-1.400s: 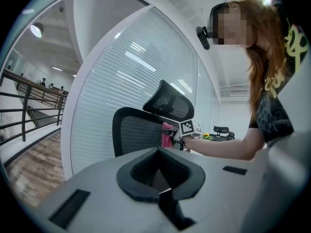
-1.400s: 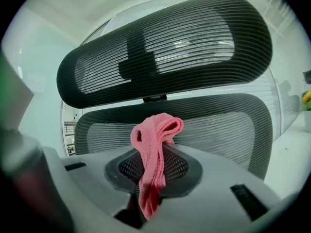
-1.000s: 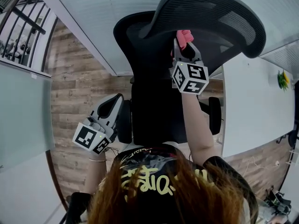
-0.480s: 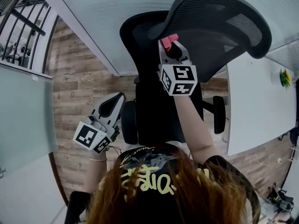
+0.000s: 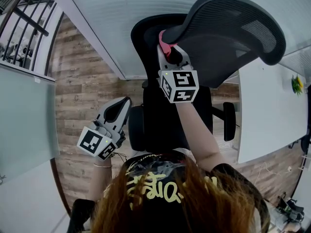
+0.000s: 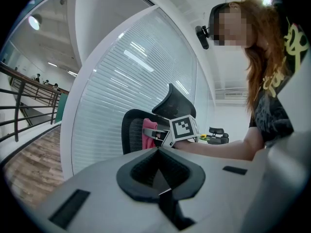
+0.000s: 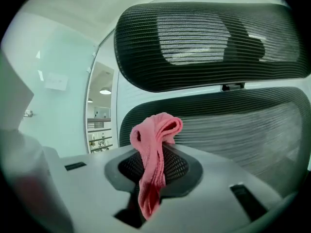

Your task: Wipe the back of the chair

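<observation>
The right gripper is clenched on a pink cloth. It holds the cloth up at the top left edge of the chair back, just under the headrest. In the right gripper view the cloth is a long roll that runs upright through the jaws. Its looped end stands above them and points at the mesh back. Whether it touches the mesh cannot be told. The back spreads wide from side to side in that view, and the headrest lies across above it.

The left gripper is low, just beside the chair's left armrest, with its jaws pressed together on nothing.

A glass wall with blinds runs behind the chair. The desk edge lies close along the chair's right side, near the other armrest. Bare wood floor lies open to the left.
</observation>
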